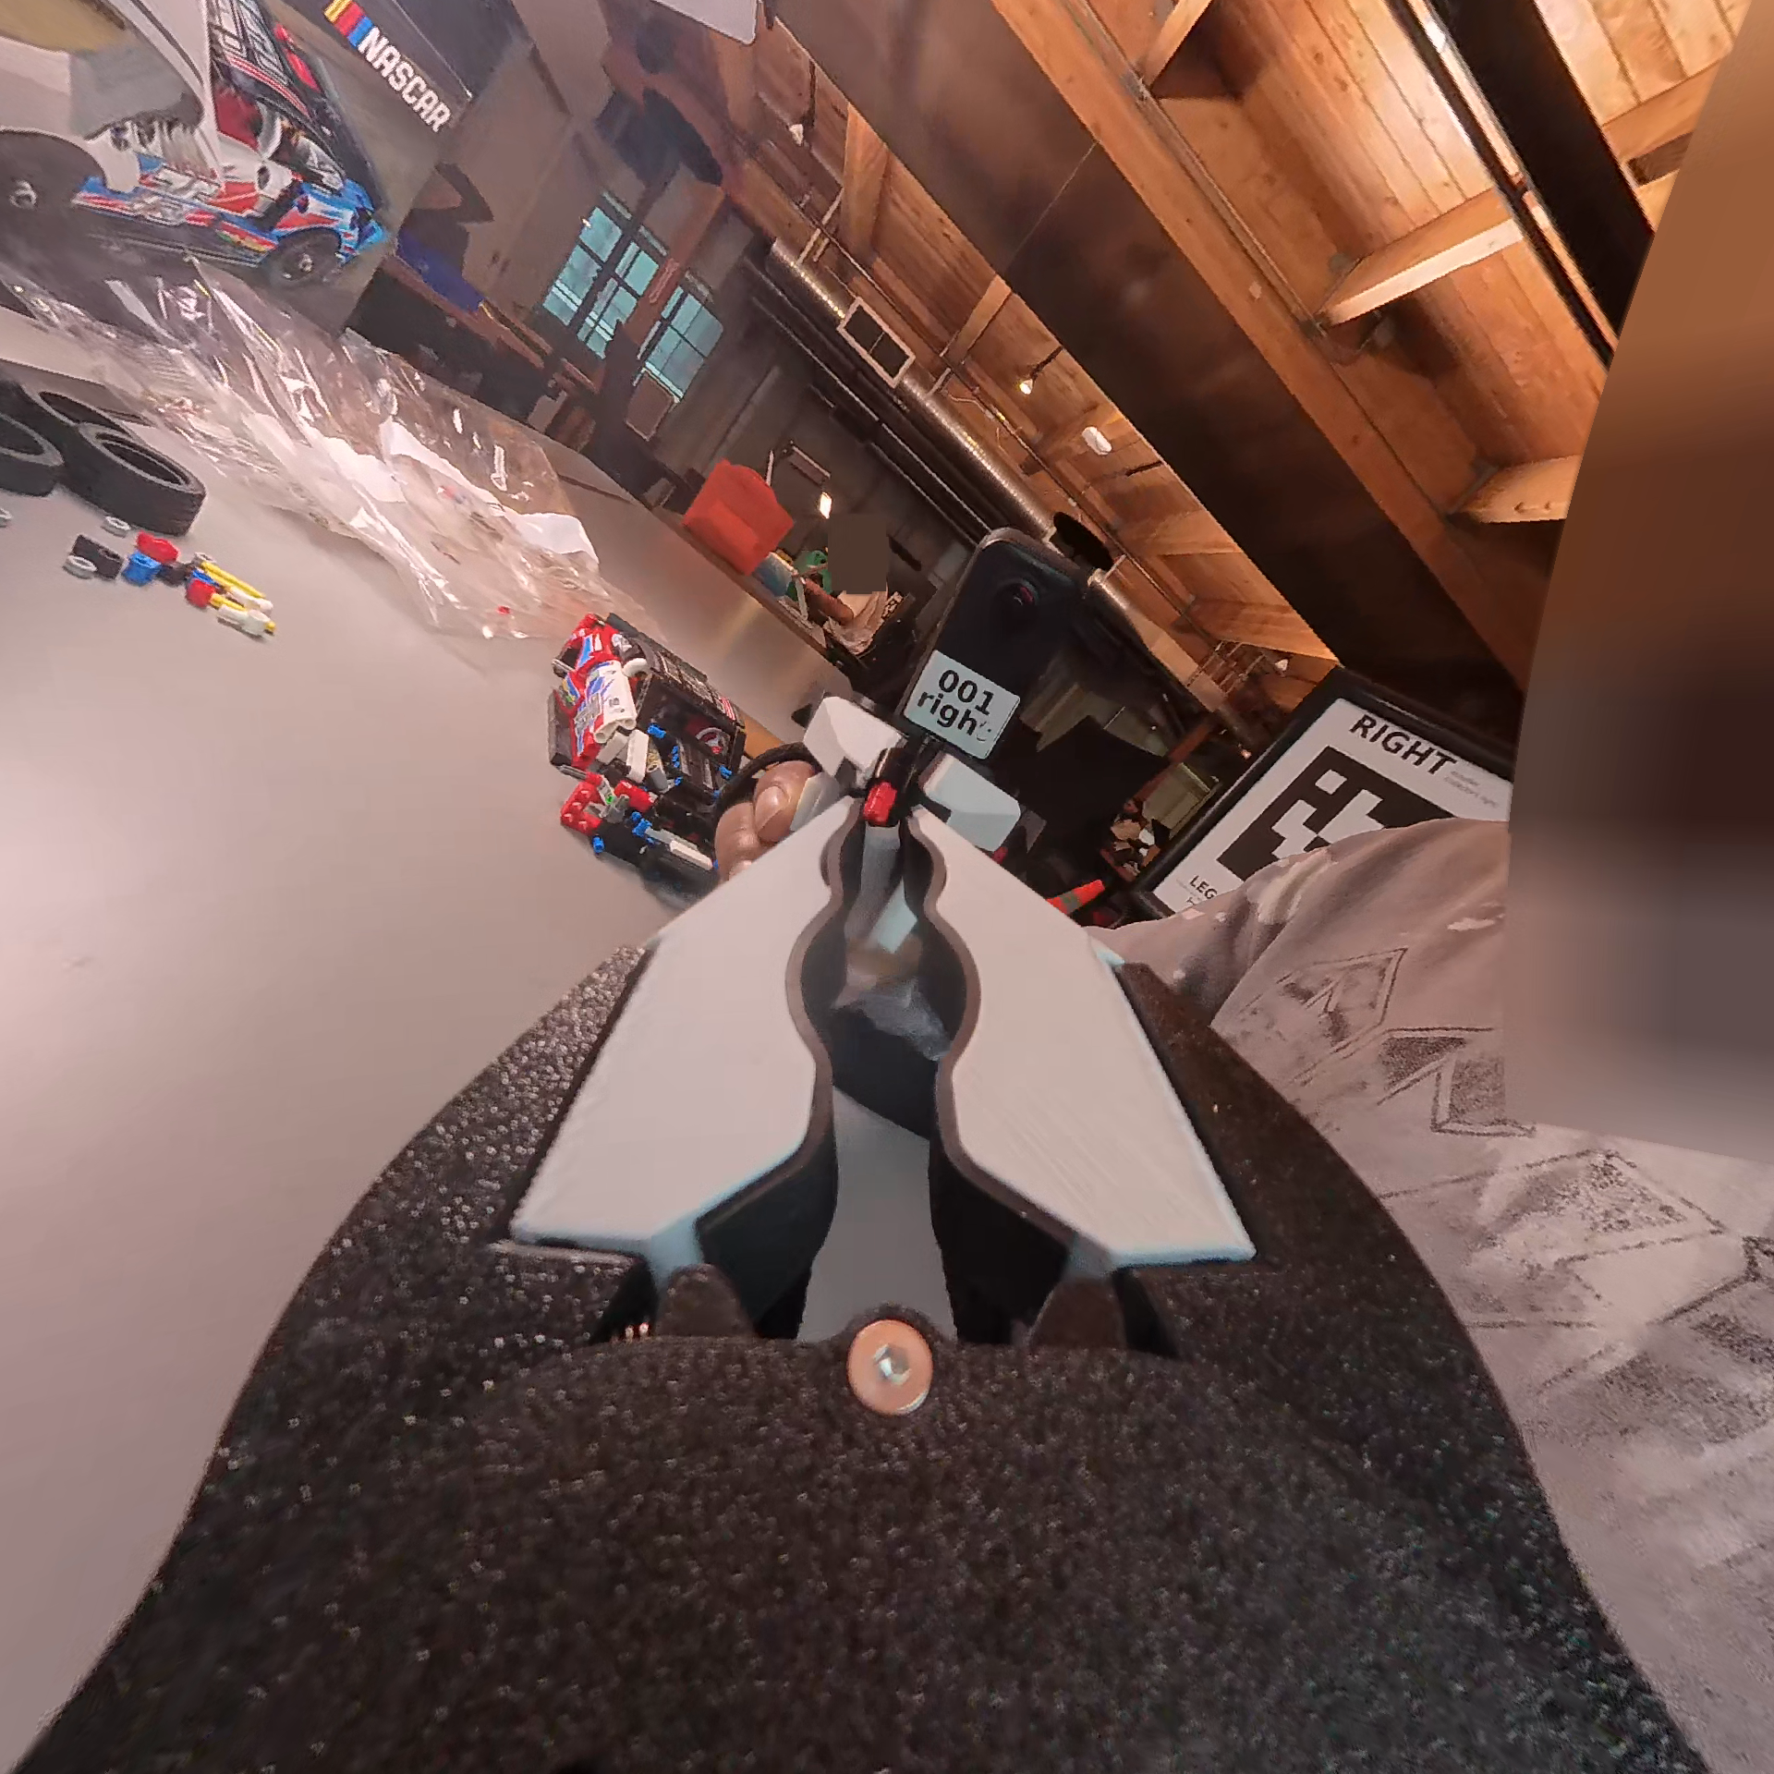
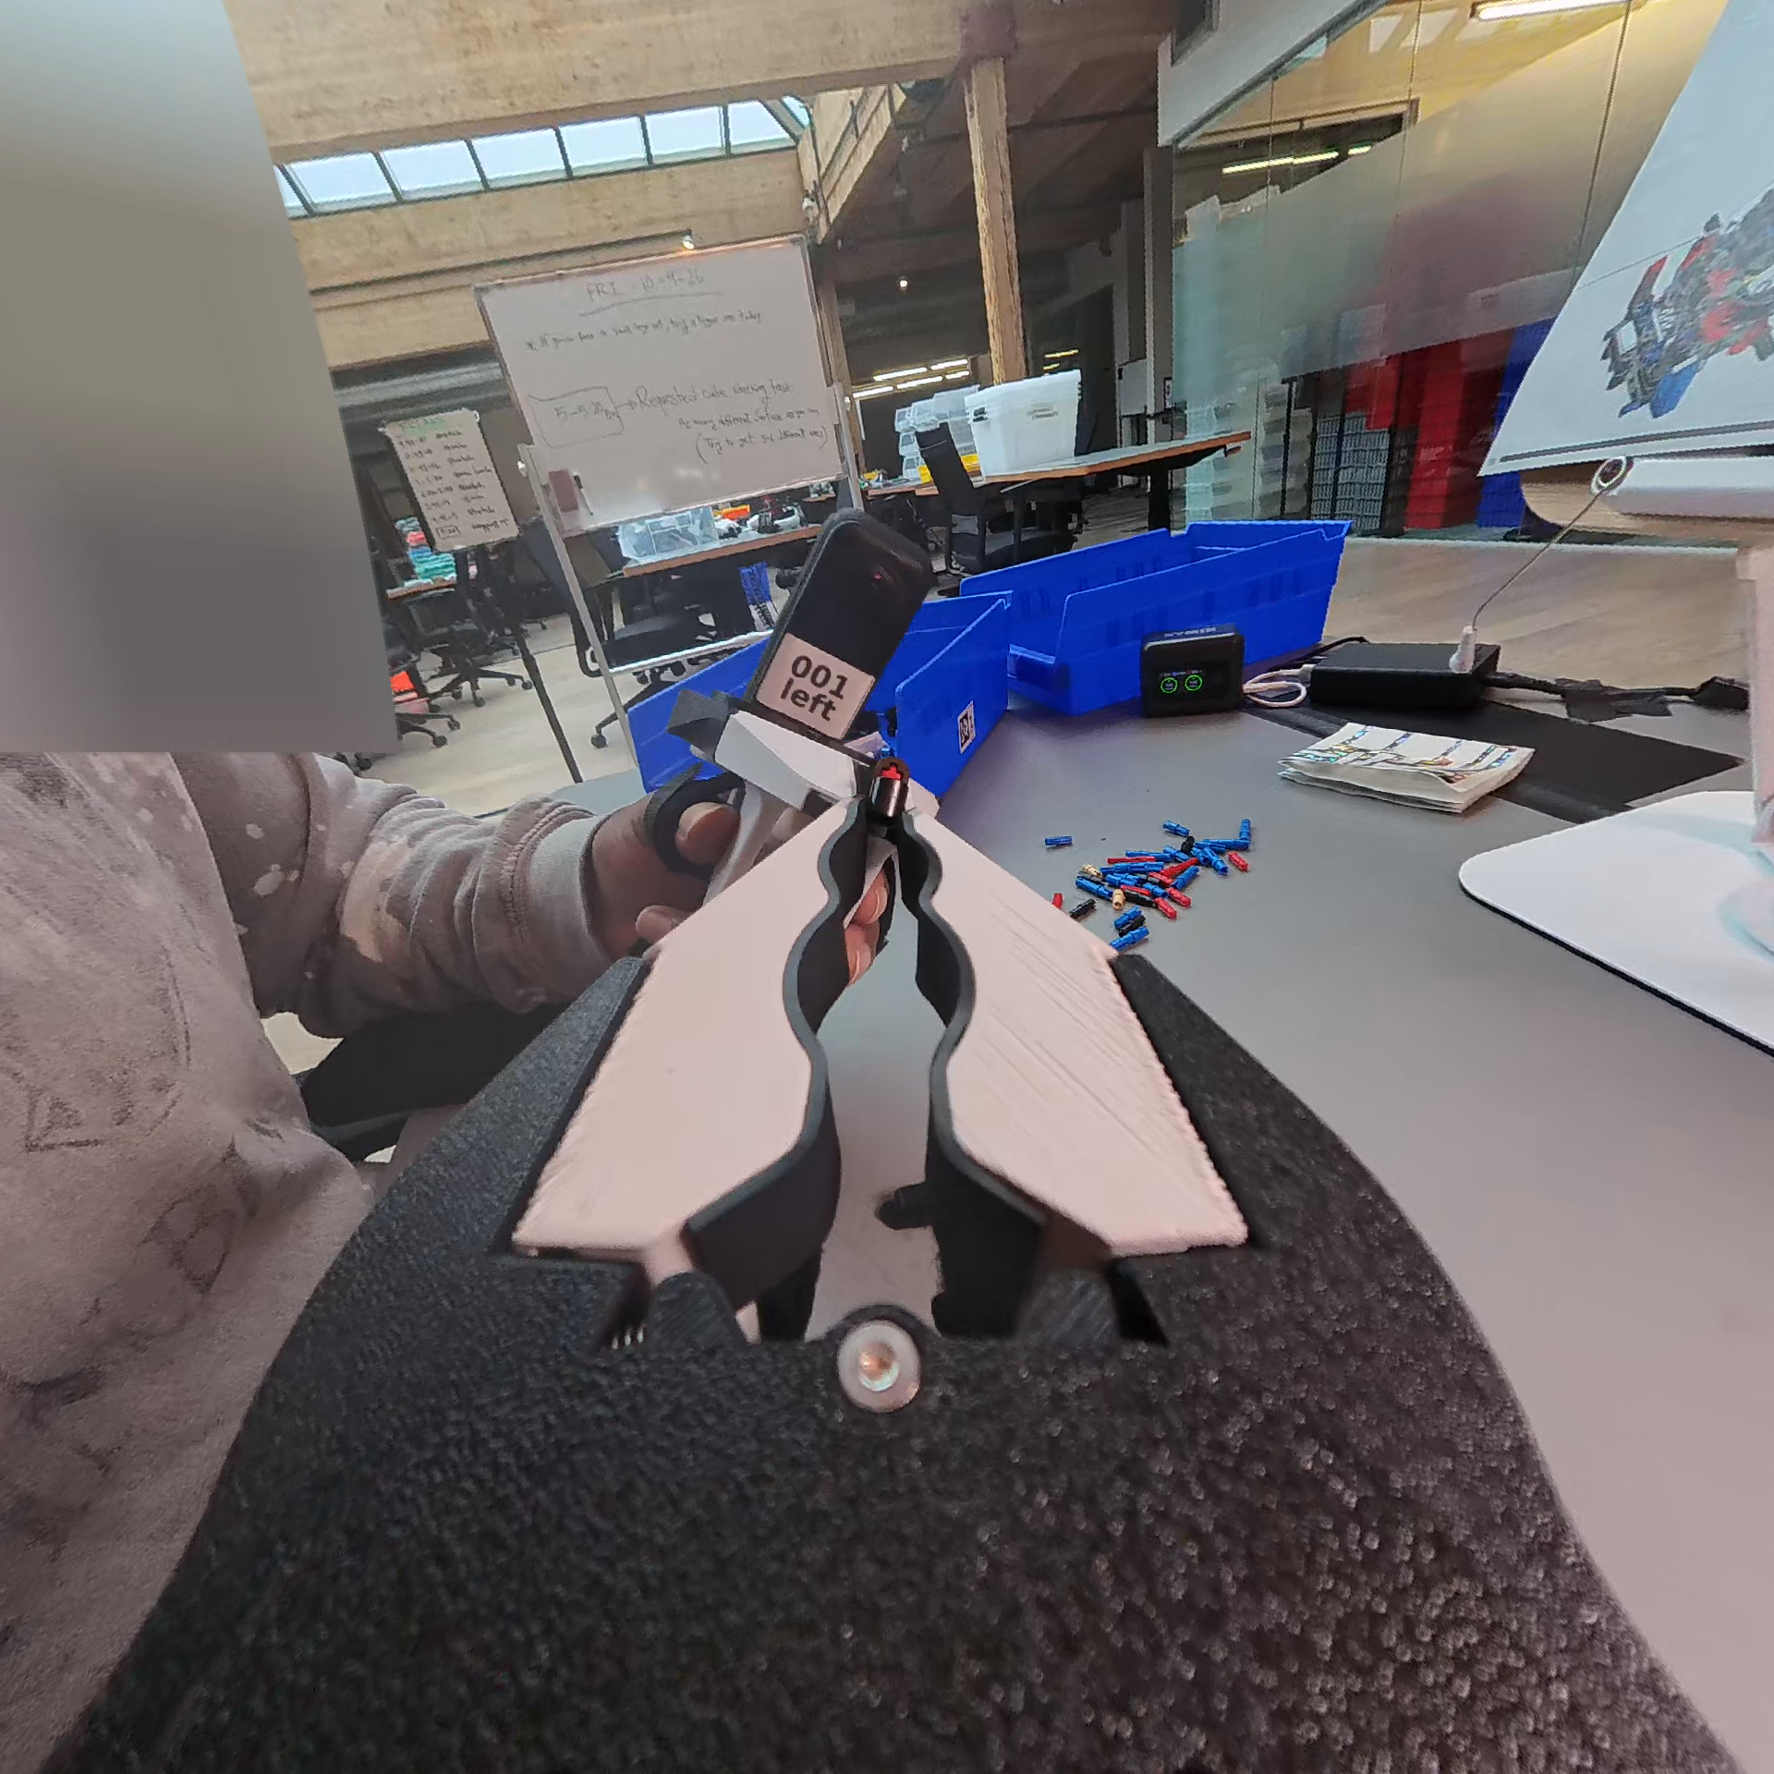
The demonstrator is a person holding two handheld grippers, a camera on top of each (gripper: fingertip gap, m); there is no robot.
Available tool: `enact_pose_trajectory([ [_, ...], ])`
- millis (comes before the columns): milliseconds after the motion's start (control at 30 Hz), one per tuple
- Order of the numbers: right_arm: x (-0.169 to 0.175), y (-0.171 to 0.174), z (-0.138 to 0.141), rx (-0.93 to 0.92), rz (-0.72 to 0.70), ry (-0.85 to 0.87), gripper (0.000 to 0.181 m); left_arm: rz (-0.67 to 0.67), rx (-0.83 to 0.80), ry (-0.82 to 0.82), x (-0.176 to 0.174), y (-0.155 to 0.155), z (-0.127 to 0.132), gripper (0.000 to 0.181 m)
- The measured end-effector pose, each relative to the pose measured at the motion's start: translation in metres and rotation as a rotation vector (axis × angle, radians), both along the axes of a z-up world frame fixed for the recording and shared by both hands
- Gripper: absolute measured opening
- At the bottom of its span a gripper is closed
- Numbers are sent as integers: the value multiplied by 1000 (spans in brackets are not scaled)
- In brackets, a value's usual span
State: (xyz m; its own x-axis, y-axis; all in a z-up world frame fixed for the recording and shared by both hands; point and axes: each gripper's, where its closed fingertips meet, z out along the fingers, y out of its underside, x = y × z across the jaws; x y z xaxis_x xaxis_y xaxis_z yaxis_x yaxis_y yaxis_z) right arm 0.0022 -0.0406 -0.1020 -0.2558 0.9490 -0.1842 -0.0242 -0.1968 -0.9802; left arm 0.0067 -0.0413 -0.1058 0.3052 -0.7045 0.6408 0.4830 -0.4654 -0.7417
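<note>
- Closest up is the left gripper [image 1: 878, 816]. Its jaws are drawn together at the tips and clamped on a small red-and-black piece [image 1: 875, 802], with only the wavy gap behind the tips left open.
- Right gripper [image 2: 888, 816] comes at that piece from the opposite side, tips pinched on it too. So the two tools meet nose to nose, which looks like the only way both can grip something that tiny. I can't tell whether it's one piece or two pushed together.
- That piece is held up off the grey table [image 2: 1344, 1056] in front of the person's chest, probably so both sets of tips can get around it.
- Just behind the piece on the left gripper's side, a hand [image 2: 672, 845] is wrapped around that tool's handle with a finger through the black loop.
- Beyond the piece and lower in the left wrist view, a half-built toy car [image 1: 638, 739] sits on the table, near but not touching anything held.
- Farther past the piece that way: clear plastic bags [image 1: 384, 461], black tyres [image 1: 115, 461] and a few loose bits [image 1: 182, 576] — parked well out of the working spot.
- On the piece's other side, in the right wrist view, there's a scatter of blue and red pins [image 2: 1152, 874] within easy reach. Blue bins [image 2: 1152, 595] and a folded booklet [image 2: 1402, 763] lie farther back.
</note>
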Motion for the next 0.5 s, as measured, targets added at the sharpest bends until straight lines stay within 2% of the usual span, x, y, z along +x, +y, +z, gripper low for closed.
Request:
enact_pose_trajectory([
  [233, -1, 2, -3, -13, 7, -15, 5, 36, 31, 85, -1, 2, -3, 5],
  [333, 0, 2, -2, -83, 56, -5, 5, 15, 31, 81, 0, 1, -2, 5],
  [433, 1, 0, -8, -159, 132, -38, 6, 13, 44, 157, 0, 0, -6, 4],
  [500, 3, -3, -11, -148, 174, -61, 6, -2, 56, 208, 2, -2, -9, 4],
])
